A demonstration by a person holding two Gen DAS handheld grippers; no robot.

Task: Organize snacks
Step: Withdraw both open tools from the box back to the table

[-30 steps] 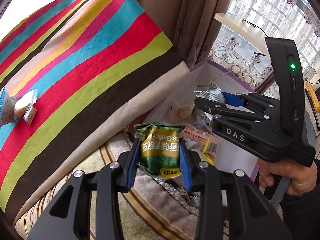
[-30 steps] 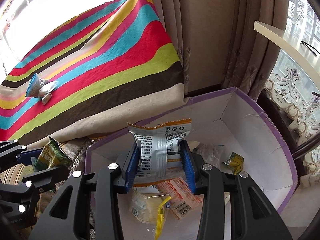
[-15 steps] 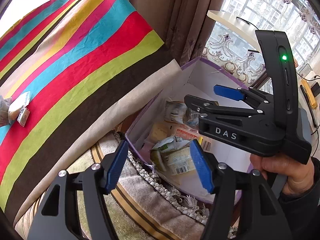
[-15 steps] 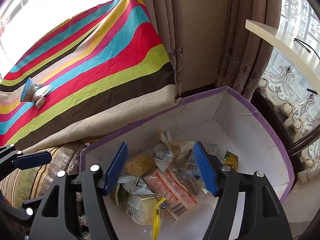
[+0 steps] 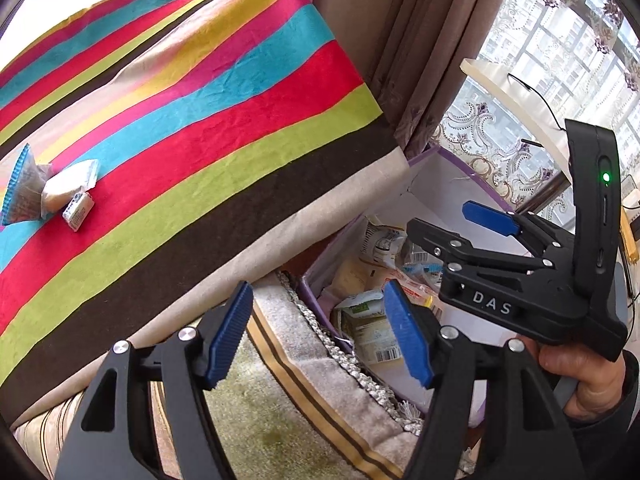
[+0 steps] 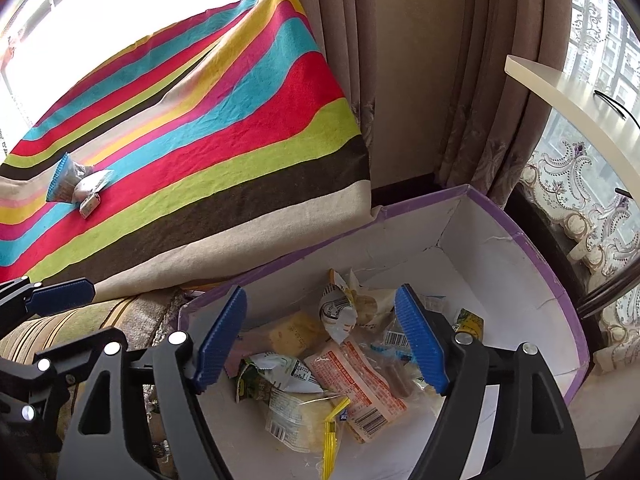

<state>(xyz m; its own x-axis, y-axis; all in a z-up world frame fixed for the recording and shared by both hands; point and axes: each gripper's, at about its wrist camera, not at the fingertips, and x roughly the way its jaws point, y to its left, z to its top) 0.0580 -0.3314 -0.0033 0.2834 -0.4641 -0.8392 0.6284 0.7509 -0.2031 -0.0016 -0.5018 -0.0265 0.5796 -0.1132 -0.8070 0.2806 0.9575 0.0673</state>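
Both grippers are black, with ribbed blue pads (image 6: pixel 418 340) on the fingers and silver screws. The right gripper (image 5: pixel 520 264) bears white "DAS" lettering and a green light; a dark sleeve (image 5: pixel 612 432) covers the wrist.

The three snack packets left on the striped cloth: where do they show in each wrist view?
Left wrist: the packets lie at the far left edge, mid-height, on the striped cloth.
Right wrist: the packets lie upper left, on the same cloth.
Shared landmark: the purple-rimmed box of snacks, below the cloth's hanging edge in both views.
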